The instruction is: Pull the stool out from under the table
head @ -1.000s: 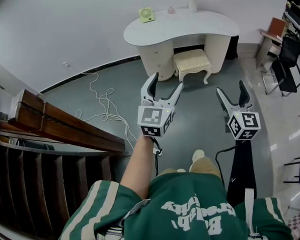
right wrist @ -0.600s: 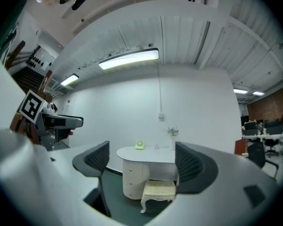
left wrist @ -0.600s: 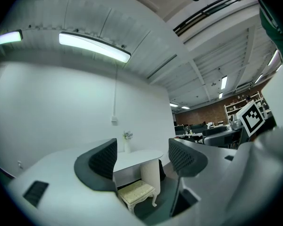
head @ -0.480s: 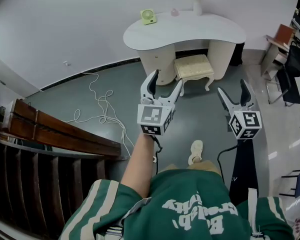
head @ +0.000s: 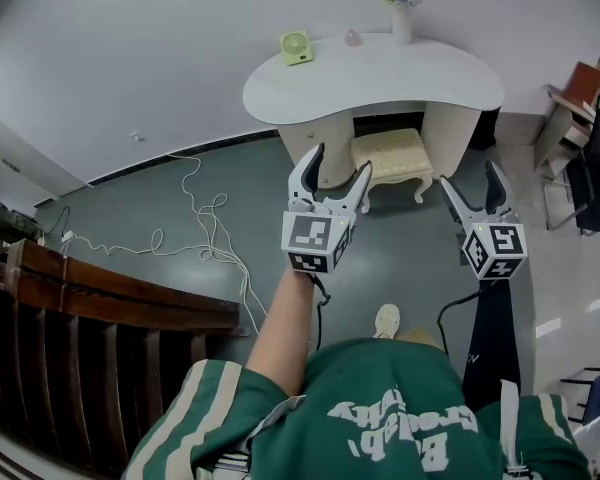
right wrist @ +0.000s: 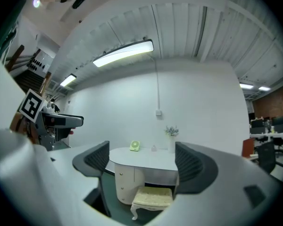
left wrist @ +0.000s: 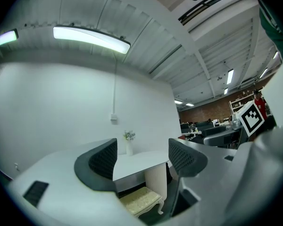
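Cream and padded, on carved legs: stool (head: 388, 154), tucked partway under the white counter (head: 380, 73) between its two supports, front of the seat poking out. Judged to be the approach step, with nothing gripped yet. Left gripper (head: 340, 164) and right gripper (head: 470, 176) held level and well short of the stool, both sets of jaws wide apart and empty. Next, probably: close in, drop to seat height, clamp on the seat's front rim, draw straight back. Plenty of bare grey floor ahead for the pull. White cable (head: 205, 208) off left, office chairs (head: 585, 153) off right, both well apart from the path.
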Demonstrator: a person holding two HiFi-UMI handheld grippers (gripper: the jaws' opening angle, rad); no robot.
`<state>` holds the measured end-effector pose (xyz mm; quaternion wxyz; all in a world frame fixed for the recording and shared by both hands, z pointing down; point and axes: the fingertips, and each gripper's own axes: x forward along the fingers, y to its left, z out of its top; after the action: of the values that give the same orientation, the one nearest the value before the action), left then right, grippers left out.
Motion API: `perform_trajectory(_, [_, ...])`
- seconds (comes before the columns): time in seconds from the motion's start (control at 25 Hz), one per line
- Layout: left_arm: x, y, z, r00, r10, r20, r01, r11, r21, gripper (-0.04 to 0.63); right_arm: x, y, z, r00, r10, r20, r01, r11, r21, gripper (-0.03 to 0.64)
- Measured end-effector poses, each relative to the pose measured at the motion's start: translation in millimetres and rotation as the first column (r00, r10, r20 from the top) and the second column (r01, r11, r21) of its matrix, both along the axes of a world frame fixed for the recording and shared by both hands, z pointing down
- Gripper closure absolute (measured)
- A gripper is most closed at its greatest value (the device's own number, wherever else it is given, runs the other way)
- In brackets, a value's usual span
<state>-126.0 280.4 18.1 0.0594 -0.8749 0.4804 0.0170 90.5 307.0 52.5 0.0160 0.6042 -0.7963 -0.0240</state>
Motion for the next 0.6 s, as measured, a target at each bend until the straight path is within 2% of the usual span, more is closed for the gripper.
perform_trajectory(0.36, [41.3, -90.8, 13.0, 0.999, -0.038, 0.004, 0.038, 0.999, -0.03, 0.249, 38.4, -95.6, 7.1, 0.999, -0.045, -0.008, 0.045, 0.999, -0.016, 0.17])
perform_trajectory(0.6, [51.2, -122.2, 32.6, 0.998, -0.054, 0.035, 0.056, 0.997, -0.056, 0.249, 53.5, -137.2, 21.0, 0.998, -0.058, 0.04, 0.059, 0.998, -0.029, 0.176])
